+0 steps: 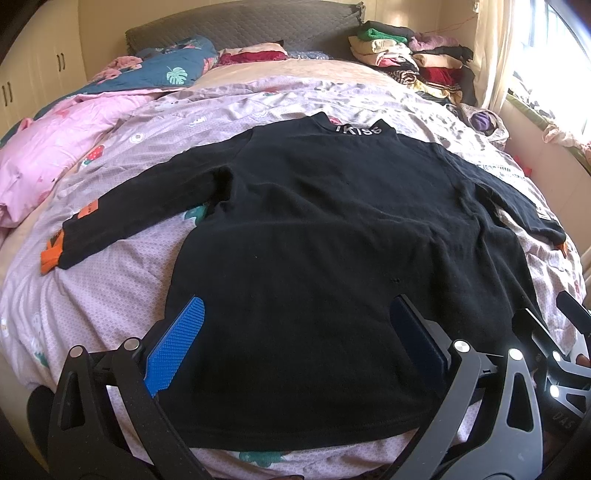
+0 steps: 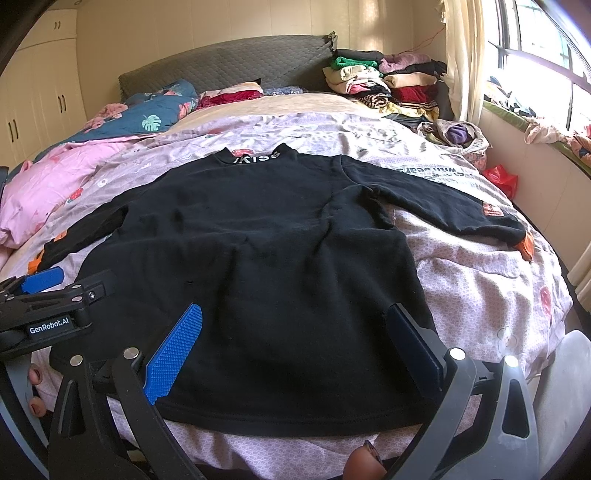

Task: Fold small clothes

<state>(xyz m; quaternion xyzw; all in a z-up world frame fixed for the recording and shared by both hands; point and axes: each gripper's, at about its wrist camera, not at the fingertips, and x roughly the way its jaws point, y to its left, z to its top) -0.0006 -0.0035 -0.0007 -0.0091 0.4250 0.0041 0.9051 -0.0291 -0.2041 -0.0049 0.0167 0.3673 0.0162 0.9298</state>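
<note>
A small black long-sleeved sweater (image 1: 325,229) lies flat on the bed, collar with white letters at the far end, both sleeves spread out, orange cuffs (image 1: 50,254). It also shows in the right wrist view (image 2: 258,251). My left gripper (image 1: 299,321) is open over the sweater's near left hem, holding nothing. My right gripper (image 2: 295,328) is open over the near right hem, holding nothing. The left gripper's body (image 2: 48,306) shows at the left of the right wrist view.
The pink patterned bedsheet (image 1: 122,280) covers the bed. A pink quilt (image 1: 48,155) and a blue quilt (image 1: 162,70) lie at the far left. A pile of folded clothes (image 1: 410,55) sits at the far right by the grey headboard (image 1: 240,33). A window and sill are on the right.
</note>
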